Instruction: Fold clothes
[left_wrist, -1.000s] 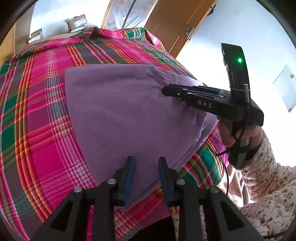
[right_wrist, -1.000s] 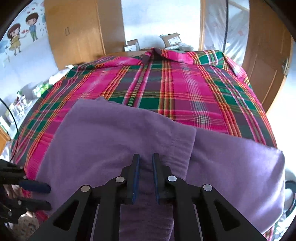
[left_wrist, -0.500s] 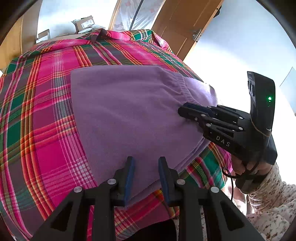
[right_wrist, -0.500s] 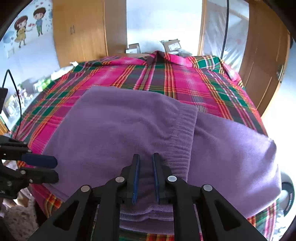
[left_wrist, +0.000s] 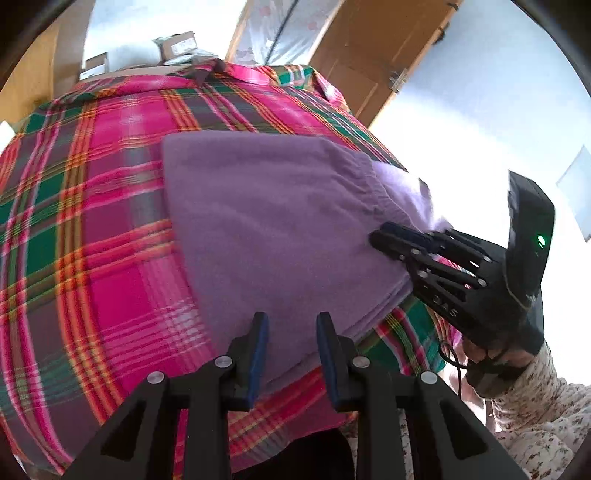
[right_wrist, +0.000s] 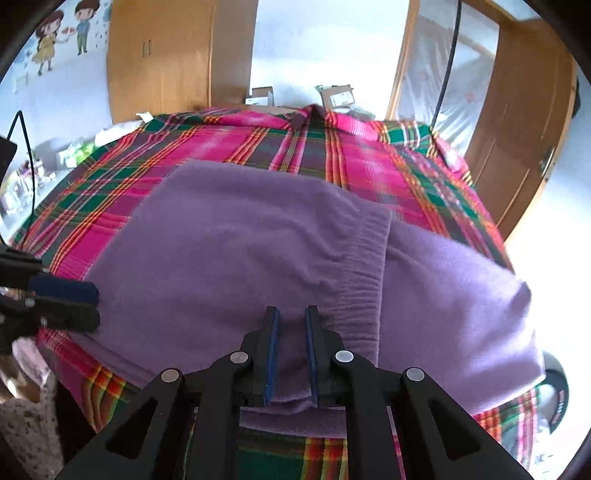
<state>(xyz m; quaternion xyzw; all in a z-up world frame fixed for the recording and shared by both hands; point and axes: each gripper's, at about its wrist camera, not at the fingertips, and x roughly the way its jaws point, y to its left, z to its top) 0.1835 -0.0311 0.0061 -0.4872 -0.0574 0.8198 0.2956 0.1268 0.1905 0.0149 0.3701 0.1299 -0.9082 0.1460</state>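
Soft purple fleece garment (right_wrist: 258, 251) lies folded over itself on the pink-and-green plaid bedspread (left_wrist: 92, 240), near the bed's front edge, ribbed hem (right_wrist: 364, 280) on top. Right tongs (right_wrist: 291, 350) are narrowly apart with a fleece edge between the pads; can't tell if they pinch it. Left tongs (left_wrist: 290, 354) stand apart, empty, over the near edge. Risks: 2 or more layers stack at the right tongs, so a pull may drag only the top layer and skew the fold; fleece grips the bedspread, so dragging could bunch it; the right side overhangs and could slide off.
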